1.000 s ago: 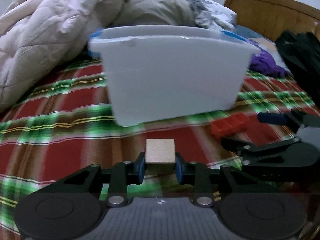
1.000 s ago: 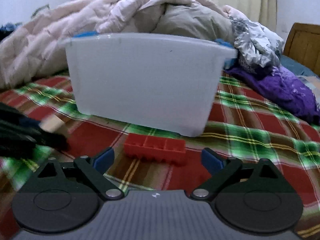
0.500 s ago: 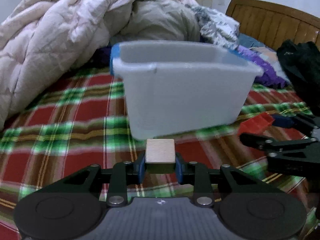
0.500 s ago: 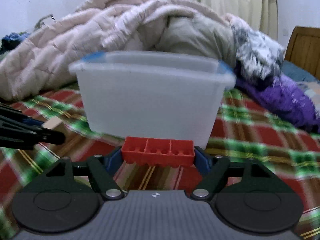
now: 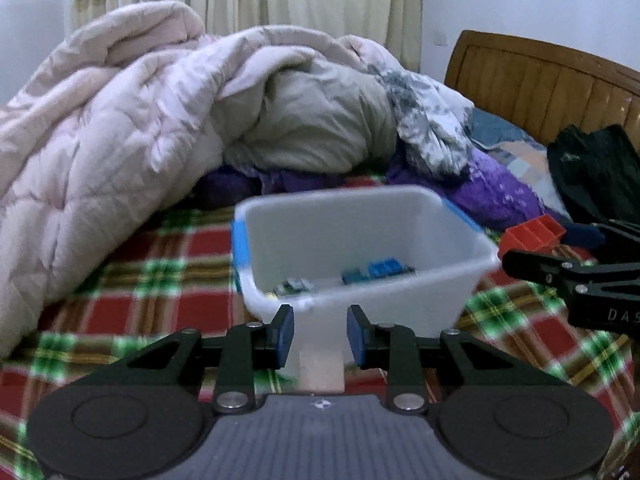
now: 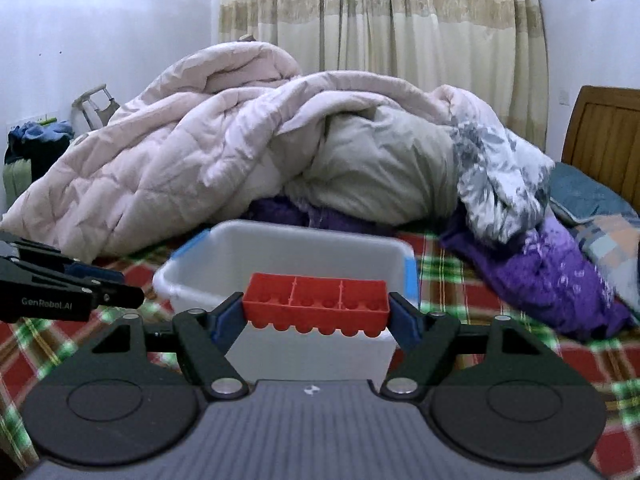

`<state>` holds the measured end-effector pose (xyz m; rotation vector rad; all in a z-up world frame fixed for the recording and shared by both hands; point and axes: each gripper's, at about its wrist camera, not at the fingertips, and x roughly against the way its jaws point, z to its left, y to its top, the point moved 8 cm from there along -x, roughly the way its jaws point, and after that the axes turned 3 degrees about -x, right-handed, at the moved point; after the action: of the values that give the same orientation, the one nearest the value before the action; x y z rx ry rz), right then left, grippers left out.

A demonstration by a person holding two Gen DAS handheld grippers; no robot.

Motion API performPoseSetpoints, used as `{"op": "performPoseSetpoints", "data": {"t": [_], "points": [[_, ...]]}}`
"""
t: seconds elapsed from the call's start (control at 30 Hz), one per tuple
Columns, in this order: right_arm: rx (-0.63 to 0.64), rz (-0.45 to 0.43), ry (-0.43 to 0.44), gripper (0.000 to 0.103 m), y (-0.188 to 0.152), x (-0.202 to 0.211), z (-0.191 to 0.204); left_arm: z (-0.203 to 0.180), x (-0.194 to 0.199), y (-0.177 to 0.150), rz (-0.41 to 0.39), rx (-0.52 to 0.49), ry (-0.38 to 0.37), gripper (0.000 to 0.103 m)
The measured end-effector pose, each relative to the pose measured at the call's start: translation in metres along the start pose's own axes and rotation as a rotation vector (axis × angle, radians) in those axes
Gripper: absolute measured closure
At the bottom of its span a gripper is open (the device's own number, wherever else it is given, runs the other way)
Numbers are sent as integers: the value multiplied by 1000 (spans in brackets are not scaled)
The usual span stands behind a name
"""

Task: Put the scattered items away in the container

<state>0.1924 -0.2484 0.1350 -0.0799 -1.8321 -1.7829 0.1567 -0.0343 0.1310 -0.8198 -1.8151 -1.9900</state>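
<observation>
A white plastic tub point(image 5: 360, 240) with blue handles sits on the plaid bedspread; small blue and grey items point(image 5: 376, 270) lie inside it. My left gripper point(image 5: 320, 334) is open just before the tub's near rim. A blurred pale wooden block point(image 5: 322, 370) shows below its fingers, free of them. My right gripper point(image 6: 316, 314) is shut on a red toy brick point(image 6: 316, 306), held above the tub's near rim point(image 6: 280, 248). The right gripper and brick point(image 5: 532, 236) also show at the right of the left wrist view.
A heap of pink and grey quilts point(image 5: 160, 120) and purple clothing point(image 6: 552, 276) lies behind the tub. A wooden headboard point(image 5: 540, 80) and dark clothing point(image 5: 596, 168) are at the right. The plaid bedspread point(image 5: 120, 280) surrounds the tub.
Both grippers rose and moved up over the tub. The left gripper opened and the wooden block dropped from its fingers. The right gripper closed on the red brick and lifted it.
</observation>
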Motion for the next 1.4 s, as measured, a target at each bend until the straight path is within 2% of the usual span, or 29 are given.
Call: {"op": "performPoseSetpoints", "data": {"t": [0.3, 0.4, 0.43, 0.47, 0.53, 0.6, 0.63, 0.7, 0.73, 0.87, 0.93, 1.0, 1.07, 1.27, 1.4], "points": [[34, 9, -9, 26, 43, -31, -3, 6, -23, 56, -1, -15, 14, 70], [48, 4, -13, 26, 47, -37, -3, 10, -24, 57, -21, -28, 28, 70], [47, -3, -4, 26, 46, -35, -2, 9, -21, 49, -32, -38, 22, 64], [46, -14, 8, 26, 43, -31, 0, 8, -19, 36, -38, -51, 15, 47], [47, -36, 31, 26, 35, -21, 3, 4, -21, -2, -36, -85, 14, 21], [58, -46, 53, 26, 22, -13, 8, 1, -36, -47, -3, -103, 15, 20], [61, -45, 58, 26, 15, -10, 10, 1, -48, -67, 39, -101, 19, 21], [61, -37, 66, 26, 3, -7, 13, 1, -75, -103, 149, -77, 19, 34], [59, -37, 66, 26, 0, -5, 13, -1, -84, -114, 175, -68, 16, 37], [58, -36, 61, 26, -8, 1, 16, -5, -109, -132, 204, -57, 22, 37], [53, -29, 64, 26, -9, 3, 15, -6, -116, -133, 206, -47, 15, 37], [52, -27, 60, 26, -10, 3, 15, -10, -121, -135, 204, -59, 2, 44], [47, -26, 57, 26, -12, 5, 13, -12, -122, -135, 197, -67, -10, 70], [33, -28, 52, 26, -14, 11, 8, -13, -96, -122, 177, -86, 4, 70], [35, -34, 47, 26, -2, 14, 3, -6, -60, -85, 133, -93, 4, 70]]}}
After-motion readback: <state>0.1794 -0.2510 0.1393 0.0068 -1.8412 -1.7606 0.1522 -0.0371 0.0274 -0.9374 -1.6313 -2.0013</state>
